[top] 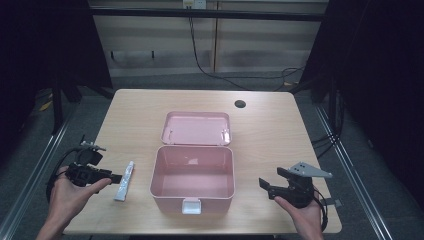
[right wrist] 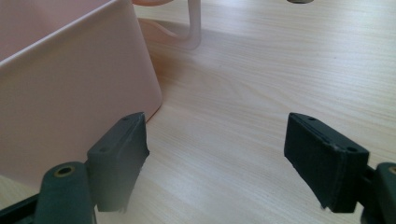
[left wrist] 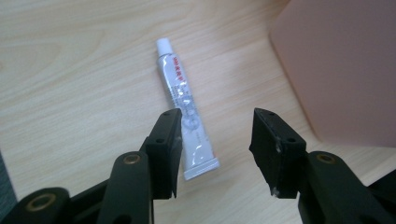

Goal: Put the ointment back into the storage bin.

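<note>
A white tube (top: 124, 180) lies flat on the wooden table (top: 270, 135), just left of an open pink box (top: 192, 197) whose lid (top: 196, 128) is folded back behind it. The box looks empty inside. My left gripper (top: 116, 177) hovers at the tube's near end, open, with nothing between its jaws. In the left gripper view the tube (left wrist: 184, 102) runs away from the left jaw, cap end far, and the left gripper (left wrist: 217, 135) stands over bare table beside it. My right gripper (top: 271, 179) is open to the right of the box, pointing at its side wall (right wrist: 70, 79).
A dark round cable hole (top: 240, 104) sits in the table's far right part. The box's white latch (top: 191, 206) faces the near edge. Dark floor and cables surround the table. The right gripper (right wrist: 217, 149) has bare wood in front of it.
</note>
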`<state>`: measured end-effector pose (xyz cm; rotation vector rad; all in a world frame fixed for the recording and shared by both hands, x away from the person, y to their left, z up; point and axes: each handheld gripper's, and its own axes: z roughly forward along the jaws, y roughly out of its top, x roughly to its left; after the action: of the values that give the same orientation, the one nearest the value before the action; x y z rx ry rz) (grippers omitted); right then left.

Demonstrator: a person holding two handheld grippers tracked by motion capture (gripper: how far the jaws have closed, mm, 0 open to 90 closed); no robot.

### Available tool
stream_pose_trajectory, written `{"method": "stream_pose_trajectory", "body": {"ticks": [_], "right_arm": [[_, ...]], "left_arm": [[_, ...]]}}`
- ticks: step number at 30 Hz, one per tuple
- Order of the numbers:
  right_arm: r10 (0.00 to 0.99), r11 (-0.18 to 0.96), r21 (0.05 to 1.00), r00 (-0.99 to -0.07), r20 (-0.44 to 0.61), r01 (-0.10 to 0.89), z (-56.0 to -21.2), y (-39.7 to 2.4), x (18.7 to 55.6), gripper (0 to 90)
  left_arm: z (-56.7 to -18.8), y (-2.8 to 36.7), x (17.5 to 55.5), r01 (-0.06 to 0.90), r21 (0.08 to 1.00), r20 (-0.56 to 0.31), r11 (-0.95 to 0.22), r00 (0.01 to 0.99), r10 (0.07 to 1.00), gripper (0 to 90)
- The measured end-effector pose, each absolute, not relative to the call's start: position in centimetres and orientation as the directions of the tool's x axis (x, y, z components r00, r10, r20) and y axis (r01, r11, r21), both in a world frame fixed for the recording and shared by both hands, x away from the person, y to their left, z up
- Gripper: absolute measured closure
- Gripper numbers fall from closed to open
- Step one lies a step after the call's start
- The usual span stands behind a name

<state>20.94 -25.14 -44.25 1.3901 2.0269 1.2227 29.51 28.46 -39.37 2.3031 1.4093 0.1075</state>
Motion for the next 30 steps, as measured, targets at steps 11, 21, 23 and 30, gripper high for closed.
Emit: {"method": "stream_pose_trajectory", "body": {"ticks": [11,21,23,30], "right_arm": [[0.885,0.131,0.826,-0.440,0.151,0.548,-44.2,-25.1,20.9,20.8],[0.884,0.131,0.820,-0.440,0.157,0.557,-44.2,-25.0,20.8,20.8],[0.885,0.132,0.819,-0.439,0.157,0.558,-44.2,-25.0,20.8,20.8],[0.884,0.140,0.802,-0.438,0.163,0.581,-44.5,-25.0,21.0,20.8]], "left_arm": [[-40.2,27.6,31.5,0.868,0.309,-0.145,-0.388,0.447,0.883,54.6],[-41.1,27.3,33.0,0.894,0.247,-0.154,-0.375,0.418,0.895,53.9],[-41.2,27.2,33.3,0.897,0.236,-0.155,-0.374,0.415,0.897,53.9],[-41.7,26.8,33.9,0.903,0.194,-0.146,-0.382,0.412,0.899,54.1]]}}
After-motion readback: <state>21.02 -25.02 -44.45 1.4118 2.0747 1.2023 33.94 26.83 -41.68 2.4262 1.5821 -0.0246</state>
